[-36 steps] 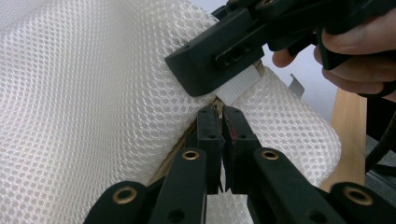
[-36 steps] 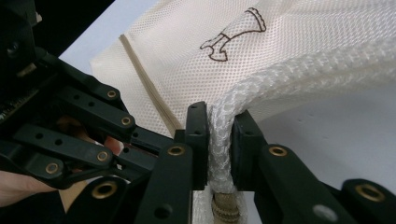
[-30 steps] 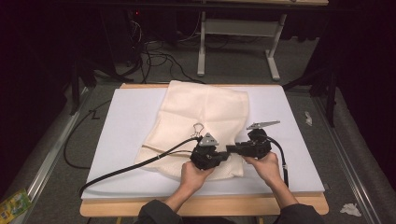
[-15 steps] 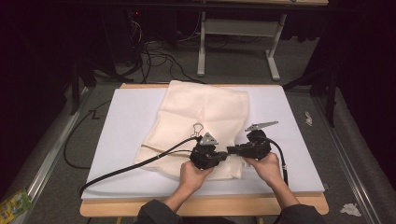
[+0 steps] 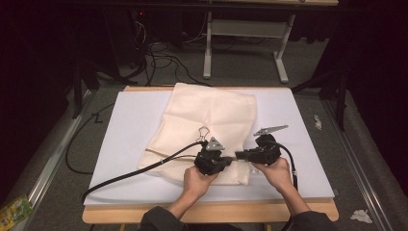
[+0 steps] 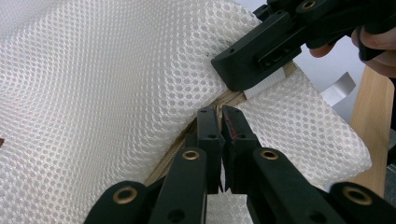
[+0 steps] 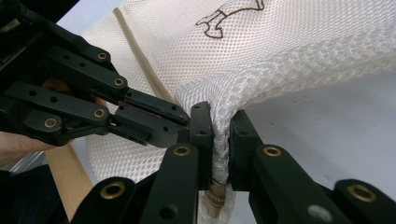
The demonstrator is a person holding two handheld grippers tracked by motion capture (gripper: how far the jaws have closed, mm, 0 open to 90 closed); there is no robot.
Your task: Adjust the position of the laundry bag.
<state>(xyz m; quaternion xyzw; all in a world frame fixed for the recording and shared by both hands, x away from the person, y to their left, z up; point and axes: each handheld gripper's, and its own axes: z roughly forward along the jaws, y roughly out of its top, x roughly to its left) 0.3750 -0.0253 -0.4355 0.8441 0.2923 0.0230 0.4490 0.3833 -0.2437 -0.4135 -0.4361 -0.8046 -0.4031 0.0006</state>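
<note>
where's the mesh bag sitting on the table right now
In the high view the mesh bag lies on the white mat, centre to near edge. The left tool and right tool pinch its near right corner, by the zipper.

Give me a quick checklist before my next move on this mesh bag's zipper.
1. Right gripper grip on the mesh bag: its jaws have just been closing and a mesh fold is pinched between them: ok.
2. Left gripper shut at the zipper: ok.
3. Left gripper holding the zipper pull: hidden by the jaws, cannot tell.
4. Clearance between the two grippers: tips almost meet, cannot tell.
5. Bag lying flat on the white mat: ok.
</note>
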